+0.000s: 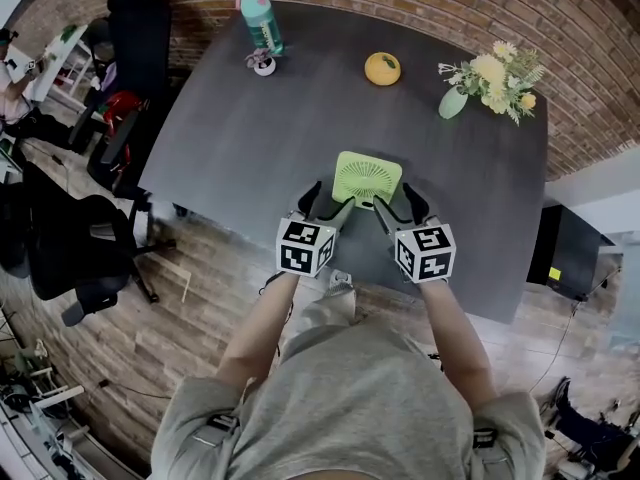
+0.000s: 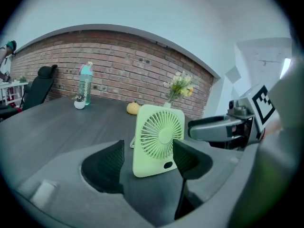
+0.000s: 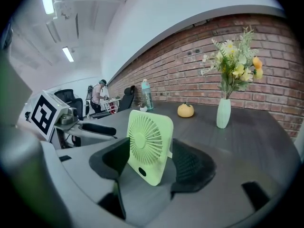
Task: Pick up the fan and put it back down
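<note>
Fan [image 1: 367, 177] stands on table [image 1: 260, 138]; left tongs [image 1: 328, 204], right tongs [image 1: 400, 208] open, seemingly clear

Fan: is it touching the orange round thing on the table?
Apart. The head view shows a wide stretch of bare table between the fan and the orange round thing farther back.

The fan [image 1: 367, 178] was seen to be pale green and the counter [image 1: 250, 128] dark grey. Black-and-white square markers were carried on the left gripper [image 1: 328, 204] and the right gripper [image 1: 400, 208]. A teal bottle [image 1: 262, 18], an orange-yellow round object [image 1: 382, 68] and a red-brown brick wall [image 1: 450, 3] were shown.
</note>
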{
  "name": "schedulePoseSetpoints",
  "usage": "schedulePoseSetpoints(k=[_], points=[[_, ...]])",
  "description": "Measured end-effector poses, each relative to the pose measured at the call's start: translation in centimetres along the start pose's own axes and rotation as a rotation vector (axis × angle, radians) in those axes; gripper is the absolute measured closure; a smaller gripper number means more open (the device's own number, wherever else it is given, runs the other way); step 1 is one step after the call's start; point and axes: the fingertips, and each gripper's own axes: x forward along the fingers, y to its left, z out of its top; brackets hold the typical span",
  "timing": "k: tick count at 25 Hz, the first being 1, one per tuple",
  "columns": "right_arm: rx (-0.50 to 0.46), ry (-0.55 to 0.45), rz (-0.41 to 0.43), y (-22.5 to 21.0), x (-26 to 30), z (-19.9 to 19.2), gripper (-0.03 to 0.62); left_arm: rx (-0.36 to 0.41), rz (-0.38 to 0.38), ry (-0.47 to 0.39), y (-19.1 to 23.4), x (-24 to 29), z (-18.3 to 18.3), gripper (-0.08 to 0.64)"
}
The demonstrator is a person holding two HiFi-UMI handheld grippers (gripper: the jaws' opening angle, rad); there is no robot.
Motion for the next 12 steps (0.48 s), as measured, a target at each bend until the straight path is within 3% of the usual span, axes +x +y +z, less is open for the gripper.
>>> schedulePoseSetpoints(k=[5,8,12], points=[[-0.025,-0.030,0.037,2.0,-2.6,0.3,0.331,-0.021,0.016,-0.057,-1.8,-2.8,0.7,0.241],[-0.018,-0.051,0.055,3.2,-4.8,0.1,0.405,-0.011,0.034,-0.085,-3.6,-4.5,0.7,0.258],[-0.032,-0.073,0.063,4.1,-7.8,-0.5,0.461,-0.004,0.067,-0.128,-6.1,-6.8,0.7,0.358]])
